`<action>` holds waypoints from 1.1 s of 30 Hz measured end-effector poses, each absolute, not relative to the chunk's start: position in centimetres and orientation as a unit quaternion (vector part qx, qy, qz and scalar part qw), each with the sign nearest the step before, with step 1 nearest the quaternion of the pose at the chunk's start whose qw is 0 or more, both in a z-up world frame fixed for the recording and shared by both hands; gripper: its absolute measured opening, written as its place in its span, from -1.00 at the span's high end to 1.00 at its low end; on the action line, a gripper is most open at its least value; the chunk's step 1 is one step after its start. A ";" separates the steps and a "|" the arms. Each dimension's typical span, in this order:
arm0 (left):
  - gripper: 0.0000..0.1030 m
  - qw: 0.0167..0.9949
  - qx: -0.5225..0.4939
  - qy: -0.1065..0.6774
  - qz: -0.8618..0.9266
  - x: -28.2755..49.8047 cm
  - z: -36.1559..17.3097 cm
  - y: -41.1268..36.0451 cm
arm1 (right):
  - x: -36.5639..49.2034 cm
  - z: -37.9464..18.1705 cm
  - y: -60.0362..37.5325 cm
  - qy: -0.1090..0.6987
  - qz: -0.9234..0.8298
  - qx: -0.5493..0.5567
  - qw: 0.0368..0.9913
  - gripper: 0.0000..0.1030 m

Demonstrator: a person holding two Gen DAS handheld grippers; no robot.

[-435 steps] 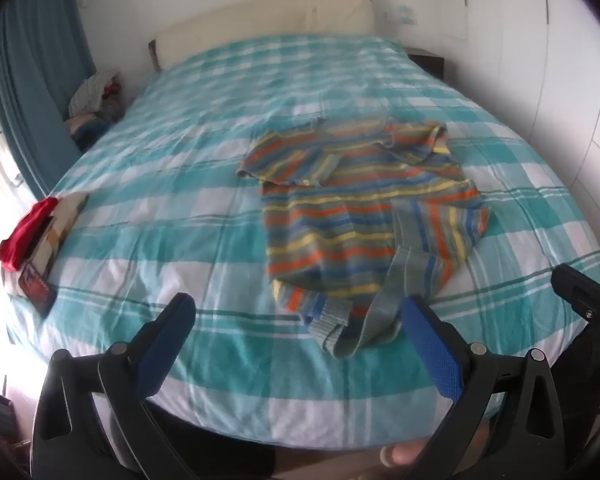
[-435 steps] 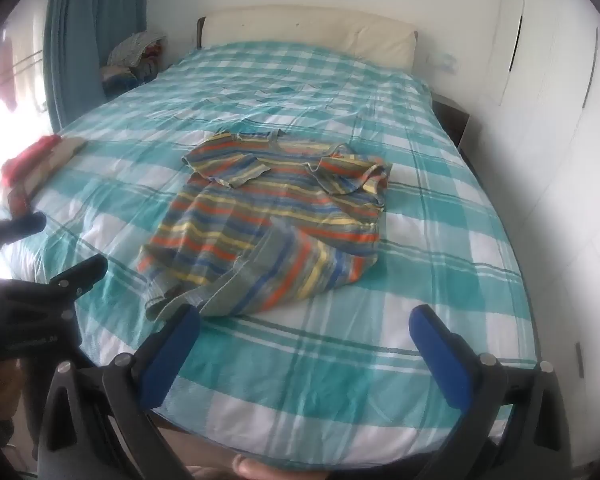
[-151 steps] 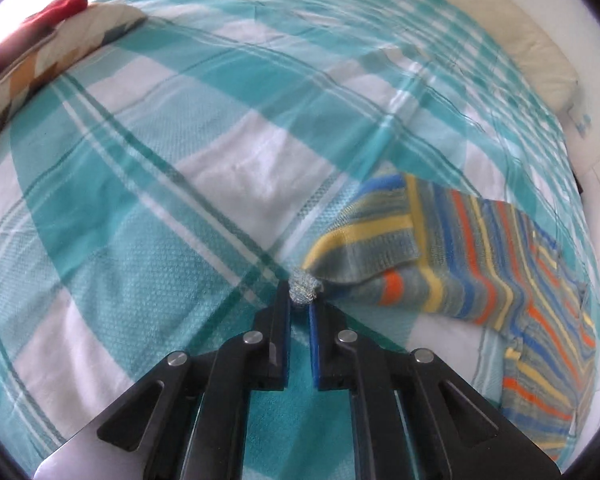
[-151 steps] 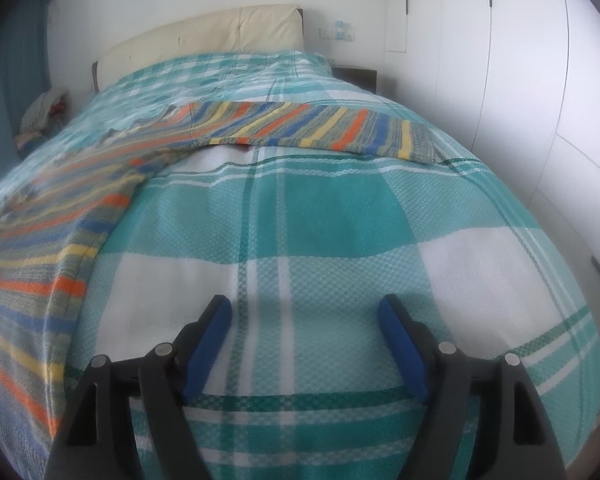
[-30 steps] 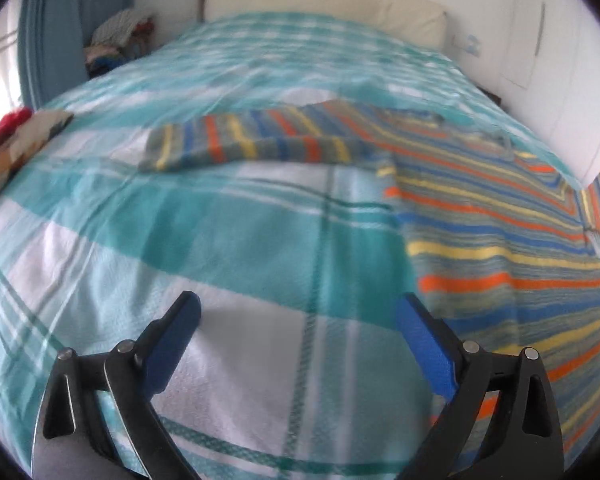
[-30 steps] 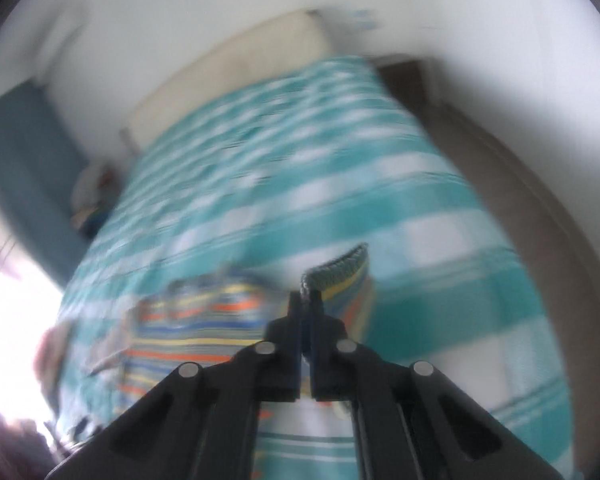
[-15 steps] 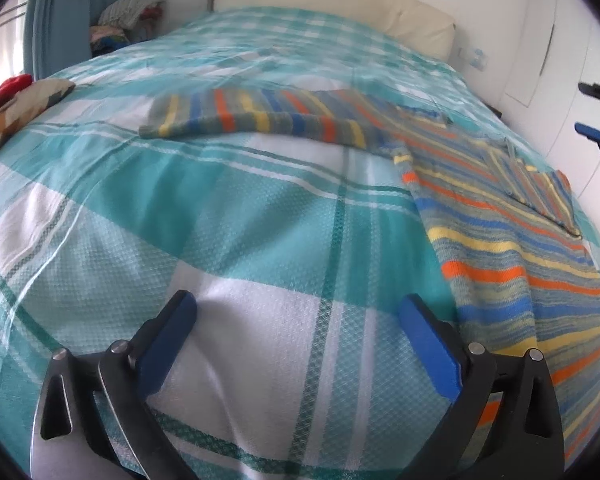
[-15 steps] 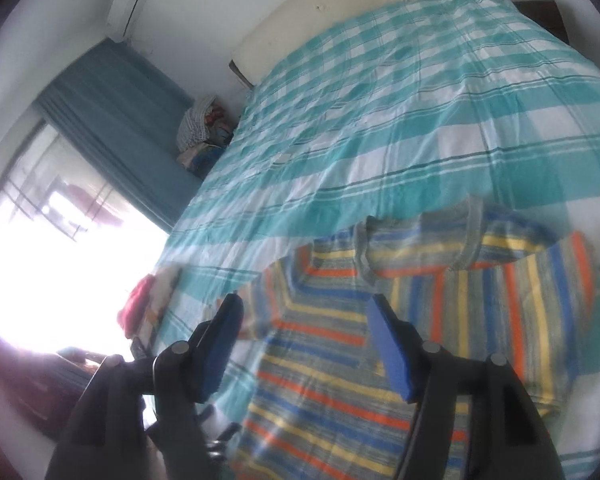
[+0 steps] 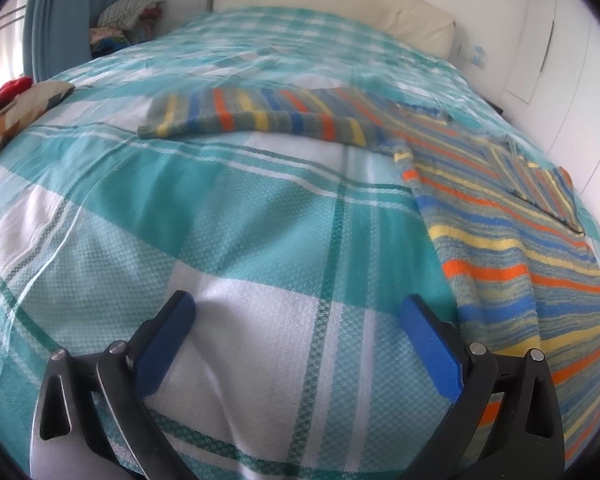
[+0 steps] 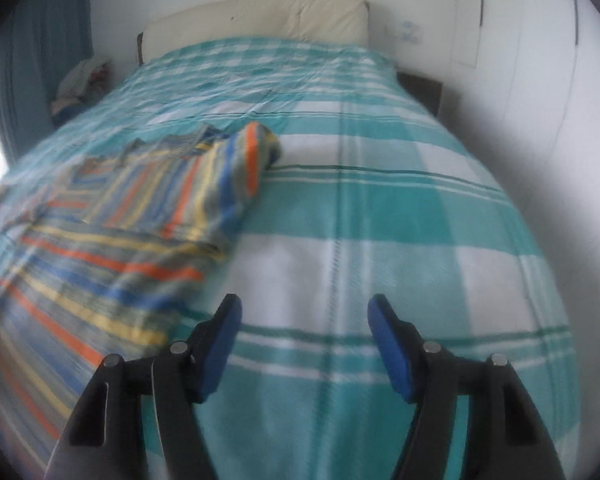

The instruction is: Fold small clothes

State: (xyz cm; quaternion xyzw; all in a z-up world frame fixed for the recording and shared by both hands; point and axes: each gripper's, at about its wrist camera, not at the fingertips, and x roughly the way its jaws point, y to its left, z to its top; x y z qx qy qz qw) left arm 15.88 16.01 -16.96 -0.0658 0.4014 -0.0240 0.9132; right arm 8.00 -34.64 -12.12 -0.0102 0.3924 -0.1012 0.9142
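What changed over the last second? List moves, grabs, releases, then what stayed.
The right tongs let go of the striped knitted sweater's sleeve, now folded over the body; their jaws have just been opening, nothing between them. The left tongs stay open over the teal checked bedspread.

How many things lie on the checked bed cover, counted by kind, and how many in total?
Striped knitted sweater: 1
Red cloth: 1
Patterned folded item under the red cloth: 1
Total: 3

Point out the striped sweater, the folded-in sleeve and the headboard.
striped sweater (image 9: pixel 512 240), left wrist view, on its body.
folded-in sleeve (image 10: pixel 236 176), right wrist view, mid-sleeve.
headboard (image 10: pixel 260 20), right wrist view, cushion centre.
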 end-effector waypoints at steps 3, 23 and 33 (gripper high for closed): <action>-0.99 0.913 -0.065 0.402 -0.024 15.9 -17.0 16.0 | 7.3 -14.0 -37.0 0.408 -0.120 0.039 0.904 -0.80; -0.99 0.912 -0.049 0.408 -0.011 16.1 -17.1 15.7 | 8.7 -14.5 -36.4 0.416 -0.151 0.007 0.897 -0.99; -0.99 0.911 -0.044 0.409 -0.009 16.1 -17.1 15.7 | 8.5 -14.5 -36.4 0.413 -0.149 0.010 0.898 -0.99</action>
